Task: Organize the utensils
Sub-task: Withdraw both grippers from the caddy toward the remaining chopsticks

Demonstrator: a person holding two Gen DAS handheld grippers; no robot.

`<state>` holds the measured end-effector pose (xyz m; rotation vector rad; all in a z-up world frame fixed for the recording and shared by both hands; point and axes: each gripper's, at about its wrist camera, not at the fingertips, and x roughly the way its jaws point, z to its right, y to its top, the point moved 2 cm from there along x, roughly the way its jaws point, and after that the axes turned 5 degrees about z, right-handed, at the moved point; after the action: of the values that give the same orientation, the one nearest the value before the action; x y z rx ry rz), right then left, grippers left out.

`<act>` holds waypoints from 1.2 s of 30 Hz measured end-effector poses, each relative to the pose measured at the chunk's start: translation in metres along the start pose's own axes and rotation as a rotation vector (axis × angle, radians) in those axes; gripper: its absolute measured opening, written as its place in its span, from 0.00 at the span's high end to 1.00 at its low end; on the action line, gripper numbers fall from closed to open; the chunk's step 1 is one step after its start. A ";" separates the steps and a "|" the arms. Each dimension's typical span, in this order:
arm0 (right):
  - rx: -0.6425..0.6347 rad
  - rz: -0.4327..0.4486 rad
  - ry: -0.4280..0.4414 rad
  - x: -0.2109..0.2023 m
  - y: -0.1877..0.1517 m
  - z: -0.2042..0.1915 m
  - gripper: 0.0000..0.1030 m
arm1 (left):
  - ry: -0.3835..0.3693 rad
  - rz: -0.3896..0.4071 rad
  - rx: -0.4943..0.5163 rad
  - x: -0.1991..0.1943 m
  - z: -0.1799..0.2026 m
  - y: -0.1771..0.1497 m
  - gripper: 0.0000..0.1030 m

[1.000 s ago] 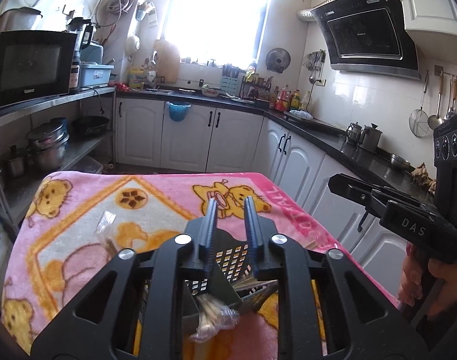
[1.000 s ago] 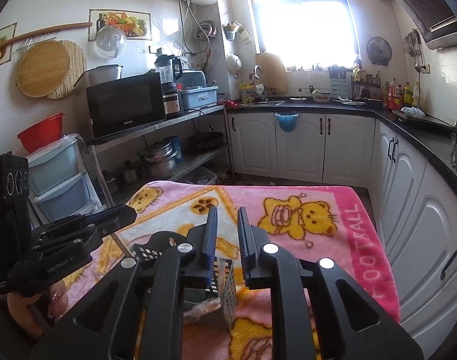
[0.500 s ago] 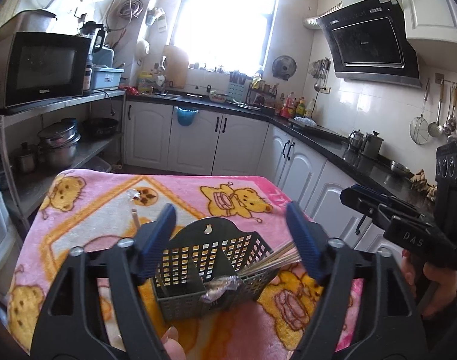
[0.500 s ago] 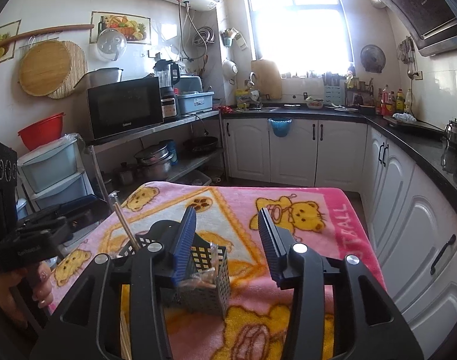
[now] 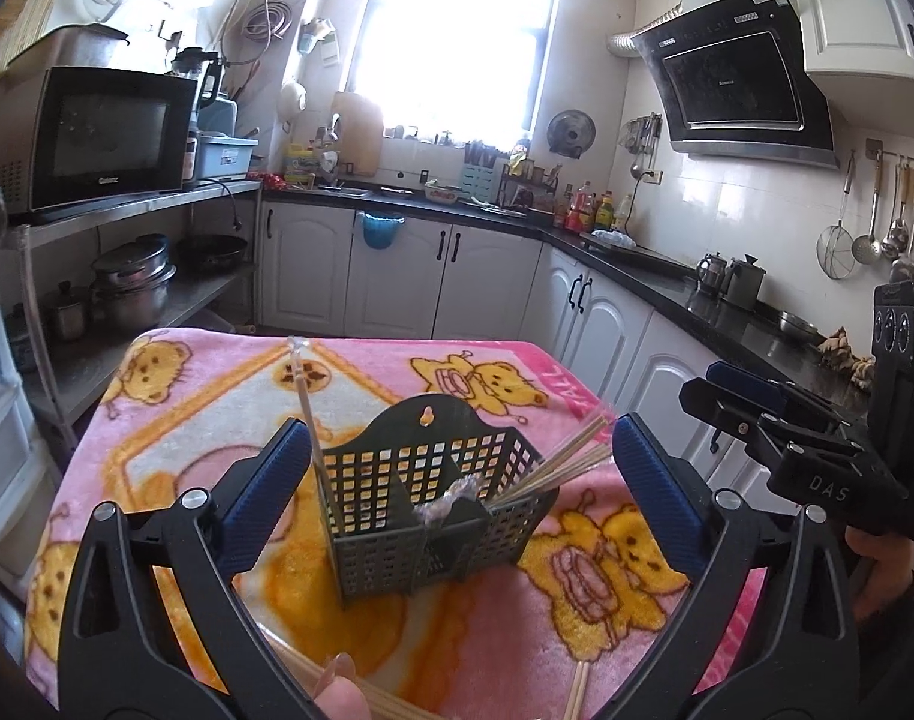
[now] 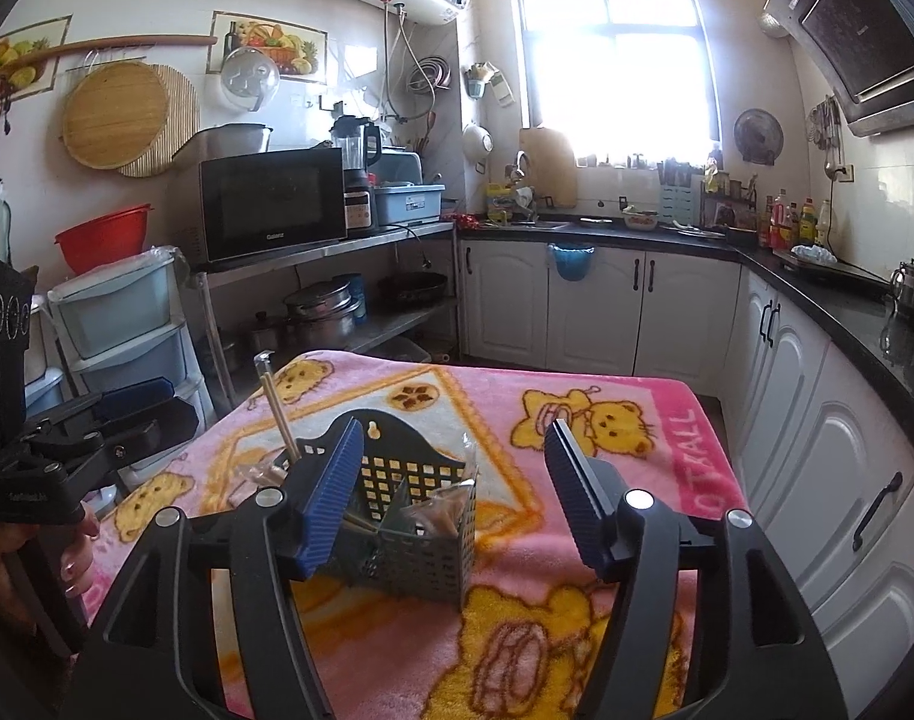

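Utensil basket (image 5: 433, 504) on the pink bear blanket (image 5: 175, 408), chopsticks (image 5: 556, 462) leaning out of its right compartment.
We see the left gripper (image 5: 457, 468) with jaws wide apart, just opened, basket between them untouched; the right gripper (image 6: 457, 480) has also just been opening, clear of the basket.

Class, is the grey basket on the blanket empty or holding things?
Holding things: the basket contains chopsticks and a wrapped stick.
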<state>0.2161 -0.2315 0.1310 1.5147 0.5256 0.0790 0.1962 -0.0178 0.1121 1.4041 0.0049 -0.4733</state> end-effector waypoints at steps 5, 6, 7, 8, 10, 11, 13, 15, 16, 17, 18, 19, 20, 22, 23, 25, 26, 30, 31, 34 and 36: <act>-0.006 -0.008 0.018 -0.004 -0.007 -0.008 0.38 | 0.011 -0.014 -0.018 -0.005 -0.006 -0.007 0.10; -0.006 -0.007 0.020 -0.005 -0.008 -0.010 0.38 | 0.012 -0.016 -0.021 -0.007 -0.007 -0.009 0.10; -0.005 -0.009 0.022 -0.006 -0.009 -0.011 0.37 | 0.016 -0.015 -0.025 -0.009 -0.009 -0.011 0.10; -0.002 -0.009 0.025 -0.008 -0.011 -0.012 0.37 | 0.021 -0.015 -0.028 -0.011 -0.011 -0.013 0.10; 0.000 -0.011 0.030 -0.011 -0.014 -0.014 0.37 | 0.027 -0.017 -0.034 -0.016 -0.013 -0.015 0.10; 0.001 -0.011 0.031 -0.013 -0.015 -0.015 0.37 | 0.030 -0.019 -0.041 -0.018 -0.015 -0.017 0.10; 0.002 -0.014 0.035 -0.016 -0.019 -0.017 0.37 | 0.035 -0.022 -0.047 -0.022 -0.016 -0.019 0.10; 0.006 -0.019 0.038 -0.018 -0.022 -0.018 0.36 | 0.041 -0.023 -0.052 -0.026 -0.017 -0.022 0.10; 0.010 -0.022 0.040 -0.019 -0.025 -0.018 0.36 | 0.043 -0.025 -0.054 -0.028 -0.019 -0.024 0.10; 0.012 -0.026 0.040 -0.020 -0.027 -0.019 0.36 | 0.045 -0.026 -0.057 -0.029 -0.019 -0.025 0.10; 0.013 -0.029 0.042 -0.022 -0.029 -0.019 0.36 | 0.048 -0.026 -0.062 -0.031 -0.021 -0.027 0.10; 0.015 -0.035 0.043 -0.023 -0.032 -0.019 0.36 | 0.051 -0.027 -0.066 -0.032 -0.022 -0.028 0.10; 0.015 -0.039 0.044 -0.024 -0.034 -0.021 0.36 | 0.053 -0.029 -0.071 -0.033 -0.023 -0.030 0.10; 0.015 -0.046 0.047 -0.026 -0.038 -0.023 0.36 | 0.054 -0.033 -0.078 -0.035 -0.025 -0.032 0.10; 0.015 -0.049 0.048 -0.026 -0.039 -0.024 0.36 | 0.057 -0.034 -0.079 -0.036 -0.025 -0.033 0.10; 0.018 -0.052 0.049 -0.029 -0.042 -0.026 0.36 | 0.061 -0.036 -0.086 -0.038 -0.027 -0.037 0.10; 0.019 -0.054 0.051 -0.030 -0.043 -0.027 0.36 | 0.062 -0.037 -0.090 -0.039 -0.028 -0.038 0.10; 0.022 -0.060 0.056 -0.032 -0.047 -0.030 0.36 | 0.069 -0.040 -0.101 -0.043 -0.032 -0.043 0.10; 0.022 -0.062 0.058 -0.032 -0.049 -0.031 0.36 | 0.070 -0.041 -0.105 -0.043 -0.033 -0.044 0.10; 0.017 -0.068 0.062 -0.033 -0.051 -0.034 0.36 | 0.073 -0.045 -0.119 -0.046 -0.037 -0.046 0.10; 0.014 -0.075 0.068 -0.034 -0.054 -0.036 0.36 | 0.079 -0.049 -0.122 -0.047 -0.039 -0.048 0.10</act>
<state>0.1575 -0.2145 0.0902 1.5080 0.6379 0.0689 0.1491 0.0291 0.0732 1.3037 0.1303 -0.4504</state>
